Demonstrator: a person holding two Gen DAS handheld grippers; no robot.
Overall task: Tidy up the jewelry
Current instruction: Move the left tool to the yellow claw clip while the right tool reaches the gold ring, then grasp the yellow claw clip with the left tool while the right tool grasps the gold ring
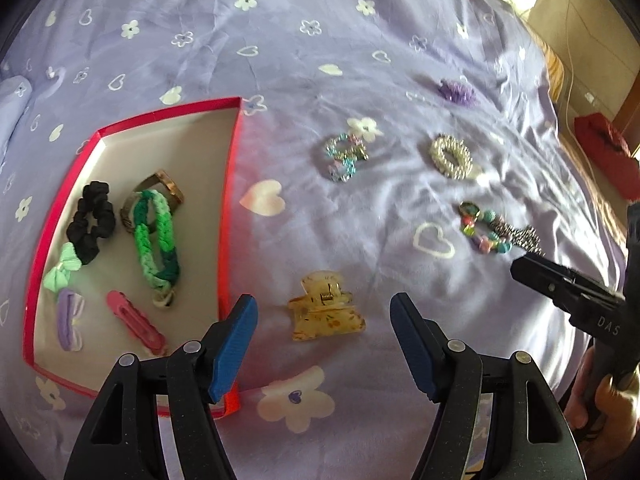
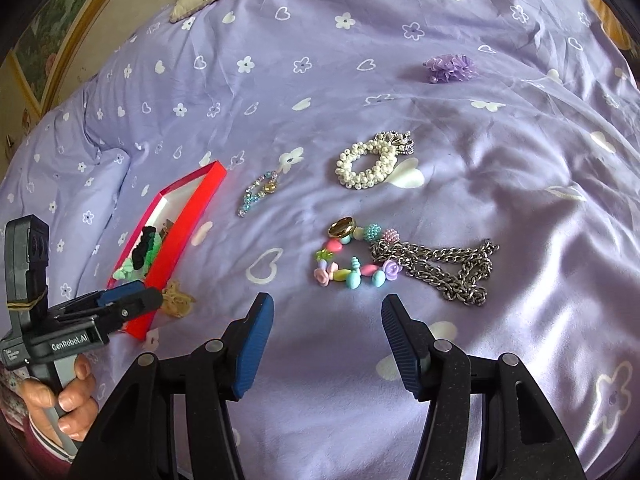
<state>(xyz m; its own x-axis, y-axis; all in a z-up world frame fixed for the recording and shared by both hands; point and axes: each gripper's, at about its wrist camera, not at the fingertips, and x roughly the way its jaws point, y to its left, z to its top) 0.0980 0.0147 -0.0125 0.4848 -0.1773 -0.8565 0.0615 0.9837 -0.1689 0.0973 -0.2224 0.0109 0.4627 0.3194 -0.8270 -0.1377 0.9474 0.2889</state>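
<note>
Jewelry lies scattered over a bed (image 1: 320, 40) with a lilac cover printed in white hearts and flowers, and part of it already sits in a shallow red box (image 1: 236, 184) with a white floor. Inside the box are a black scrunchie (image 1: 91, 220), a green braided band (image 1: 154, 240), a mint bow (image 1: 60, 270), a lilac clip (image 1: 70, 320), a pink clip (image 1: 134, 322) and a bronze cuff (image 1: 166, 186). Just beside the box's right wall rests an amber claw clip (image 1: 326, 312), directly ahead of the left tongs (image 1: 324, 344), which are spread wide and hold nothing. The right tongs (image 2: 328, 350) are likewise wide apart and empty, hovering near a pastel bead bracelet (image 2: 352, 266) that touches a silver chain (image 2: 444, 268). Farther off lie a pearl bracelet (image 2: 368, 168), a blue crystal bracelet (image 2: 258, 192) and a purple ruffled scrunchie (image 2: 450, 68).
</note>
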